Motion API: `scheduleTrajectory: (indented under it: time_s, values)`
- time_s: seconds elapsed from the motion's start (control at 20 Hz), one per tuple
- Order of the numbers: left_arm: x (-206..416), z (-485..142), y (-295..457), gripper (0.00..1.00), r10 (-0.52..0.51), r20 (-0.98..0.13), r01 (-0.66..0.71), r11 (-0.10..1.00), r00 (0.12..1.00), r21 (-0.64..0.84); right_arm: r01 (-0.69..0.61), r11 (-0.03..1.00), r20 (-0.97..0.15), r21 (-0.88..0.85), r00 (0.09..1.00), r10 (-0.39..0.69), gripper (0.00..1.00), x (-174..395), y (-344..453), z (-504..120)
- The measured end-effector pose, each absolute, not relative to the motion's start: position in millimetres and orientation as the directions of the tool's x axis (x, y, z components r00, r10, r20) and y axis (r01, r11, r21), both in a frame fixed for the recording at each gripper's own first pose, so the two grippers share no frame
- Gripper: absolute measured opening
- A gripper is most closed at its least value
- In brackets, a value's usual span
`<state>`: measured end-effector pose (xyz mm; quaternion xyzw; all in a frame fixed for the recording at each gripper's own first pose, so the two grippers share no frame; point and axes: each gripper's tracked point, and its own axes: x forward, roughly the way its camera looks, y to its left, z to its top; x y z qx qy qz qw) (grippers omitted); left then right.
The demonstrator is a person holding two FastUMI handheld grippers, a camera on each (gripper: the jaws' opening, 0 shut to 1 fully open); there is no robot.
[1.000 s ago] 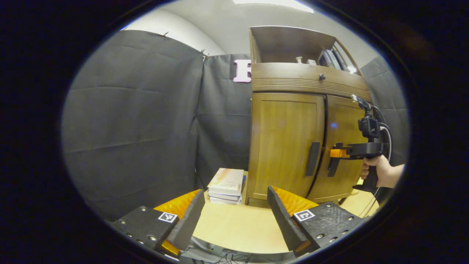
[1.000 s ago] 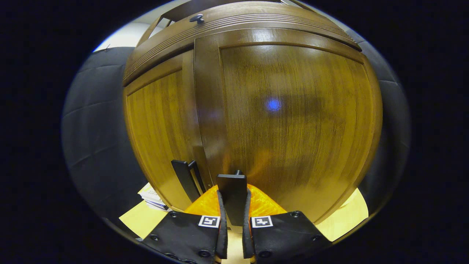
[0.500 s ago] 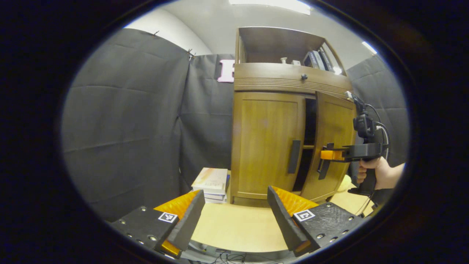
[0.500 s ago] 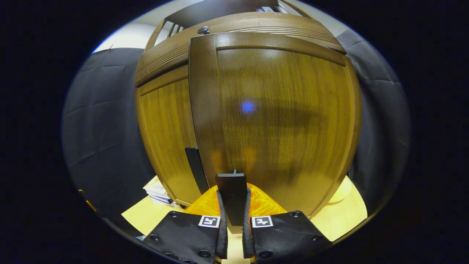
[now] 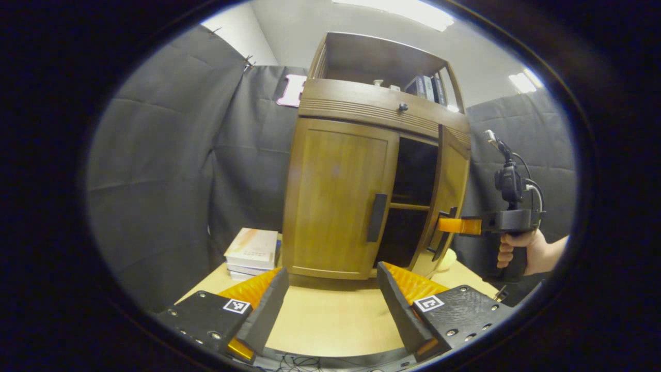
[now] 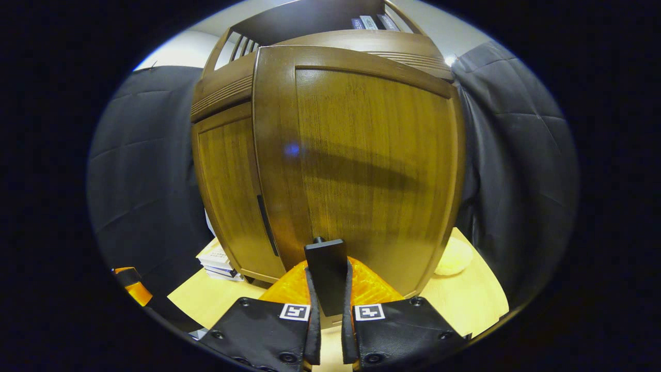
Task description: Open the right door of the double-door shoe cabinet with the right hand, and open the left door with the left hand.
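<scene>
A brown wooden shoe cabinet [image 5: 382, 111] stands on a light table [image 5: 330, 320]. Its right door [image 5: 448, 201] is swung well out, with a dark interior and a shelf behind it. My right gripper [image 5: 445, 225] is shut on that door's dark handle [image 6: 326, 274], a hand holding it. In the right gripper view the door [image 6: 361, 165] looms close ahead. The left door [image 5: 335, 196] is closed, its dark handle [image 5: 377, 218] free. My left gripper [image 5: 330, 294] hangs open above the table, in front of the cabinet and apart from it.
A stack of books [image 5: 252, 250] lies on the table left of the cabinet. A pale round object [image 6: 453, 257] sits by the cabinet's right foot. Books [image 5: 427, 88] stand on the open top shelf. A drawer knob [image 5: 403, 107] sits above the doors.
The right door has swung from nearly closed to well open, pulled by my right gripper on its handle. My left gripper's view has shifted, the cabinet now more central.
</scene>
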<state>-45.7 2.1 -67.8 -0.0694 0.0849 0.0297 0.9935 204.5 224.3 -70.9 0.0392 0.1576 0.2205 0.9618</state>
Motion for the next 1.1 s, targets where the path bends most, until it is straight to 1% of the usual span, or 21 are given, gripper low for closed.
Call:
scheduleTrajectory:
  time_s: [0.1,0.25,0.4,0.6,0.7,0.75,0.8,0.85,0.95,1.0,1.1]
  values:
    - [-29,-65,2,1.0,0.028,-0.166,-0.05,0.99,0.986,-0.13,-0.403,0.903,-0.286,0.148,0.857,0.43,0.15,206,223,-71]
    - [-18,-59,-5,1.0,0.026,-0.16,-0.045,0.993,0.987,-0.113,-0.405,0.904,-0.296,0.137,0.854,0.428,0.15,207,226,-72]
    - [-9,-42,-20,1.0,0.033,-0.132,-0.052,0.989,0.991,-0.141,-0.416,0.898,-0.287,0.145,0.851,0.441,0.15,204,225,-67]
    - [-10,-29,-42,1.0,0.096,-0.123,-0.109,0.989,0.988,-0.103,-0.461,0.873,-0.278,0.159,0.828,0.488,0.15,202,217,-67]
    - [-10,-25,-63,1.0,0.111,-0.123,-0.124,0.987,0.986,-0.104,-0.478,0.859,-0.272,0.181,0.815,0.511,0.15,204,217,-62]
    - [-10,-25,-75,1.0,0.116,-0.125,-0.129,0.986,0.985,-0.102,-0.486,0.852,-0.275,0.195,0.807,0.523,0.17,204,215,-67]
    - [-12,-23,-85,1.0,0.124,-0.125,-0.136,0.986,0.984,-0.096,-0.49,0.847,-0.276,0.206,0.801,0.531,0.17,204,214,-64]
    - [-15,-19,-98,1.0,0.136,-0.117,-0.146,0.986,0.984,-0.085,-0.499,0.842,-0.274,0.207,0.796,0.539,0.15,207,209,-63]
    - [-20,-15,-117,1.0,0.153,-0.107,-0.16,0.985,0.982,-0.067,-0.52,0.829,-0.264,0.203,0.786,0.558,0.14,211,208,-60]
    - [-23,-14,-127,0.96,0.161,-0.103,-0.167,0.984,0.982,-0.06,-0.532,0.821,-0.261,0.204,0.779,0.57,0.14,212,207,-61]
    - [-30,-12,-147,0.99,0.169,-0.099,-0.176,0.983,0.981,-0.059,-0.556,0.805,-0.253,0.205,0.765,0.592,0.14,213,205,-60]
